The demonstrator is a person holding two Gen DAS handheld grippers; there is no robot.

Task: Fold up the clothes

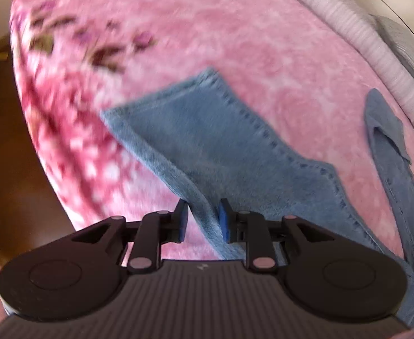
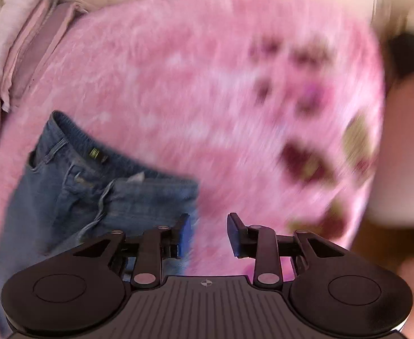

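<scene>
Blue jeans lie on a pink fluffy blanket [image 1: 235, 28]. In the left wrist view one leg [image 1: 207, 130] stretches away from me with its stitched hem at the far end, and another part of the jeans [image 1: 387, 147] trails along the right. My left gripper [image 1: 204, 220] is open, with a raised fold of that leg loose between its blue pads [image 1: 225, 221]. In the right wrist view the waistband [image 2: 94, 155], with belt loops and a label, lies at the lower left. My right gripper [image 2: 208, 234] stands open just right of it, over the blanket [image 2: 207, 84], holding nothing.
A pale ribbed cloth [image 1: 348, 42] runs along the bed's far right side. Brown wooden floor [image 1: 3, 141] shows past the bed's left edge. Pinkish garments [image 2: 37, 28] are piled at the top left of the right wrist view. A pale blurred shape [image 2: 404, 155] fills its right edge.
</scene>
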